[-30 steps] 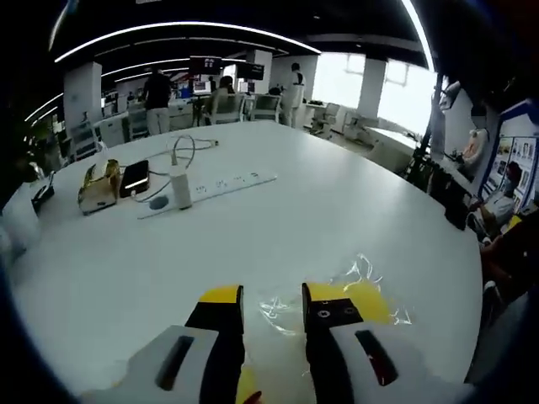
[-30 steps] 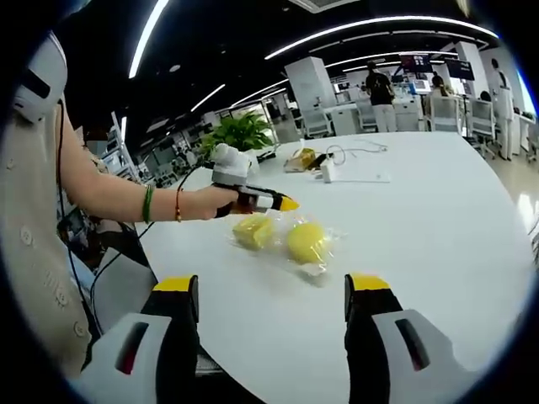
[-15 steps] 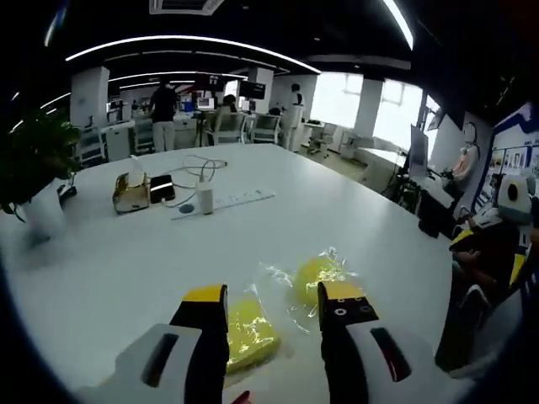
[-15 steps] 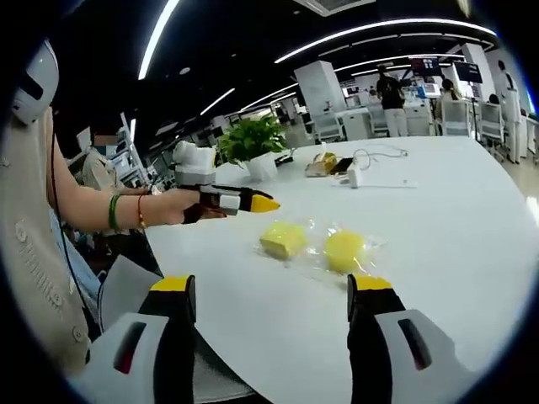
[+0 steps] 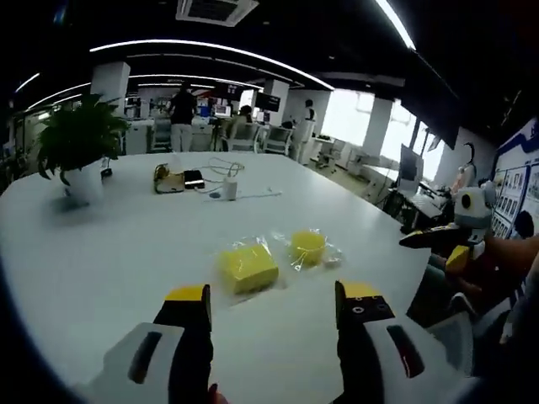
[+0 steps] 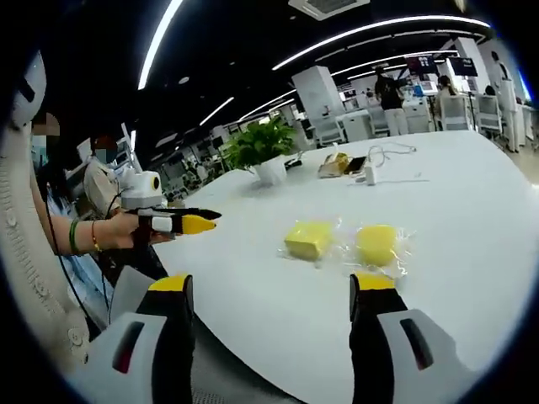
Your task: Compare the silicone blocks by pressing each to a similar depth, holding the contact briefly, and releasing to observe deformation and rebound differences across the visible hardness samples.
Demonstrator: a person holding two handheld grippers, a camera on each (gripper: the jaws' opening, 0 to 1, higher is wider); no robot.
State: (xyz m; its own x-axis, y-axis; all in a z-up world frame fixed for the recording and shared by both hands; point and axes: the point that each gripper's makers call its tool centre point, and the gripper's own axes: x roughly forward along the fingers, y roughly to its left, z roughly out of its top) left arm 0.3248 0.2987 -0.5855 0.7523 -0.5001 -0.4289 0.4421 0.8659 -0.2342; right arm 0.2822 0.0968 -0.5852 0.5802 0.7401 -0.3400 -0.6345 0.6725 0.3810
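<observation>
Both claws, left (image 5: 273,305) and right (image 6: 268,293), open, empty, off the desk (image 5: 101,244). Bagged square block (image 5: 247,268) and round block (image 5: 308,247) lie mid-desk. Descend vertically, match depth on each.

Glossy white table (image 5: 101,244), crinkly clear plastic wrap (image 6: 337,246)

small items far on the table (image 5: 101,252), by the power strip (image 5: 253,194), too tiny to id. clear bags blur the edges of the yellow square block (image 5: 246,268) & yellow round block (image 5: 308,247). left gripper (image 6: 210,219) jaw gap unclear in right gripper view; right gripper (image 5: 407,241) partly cut off at right.
</observation>
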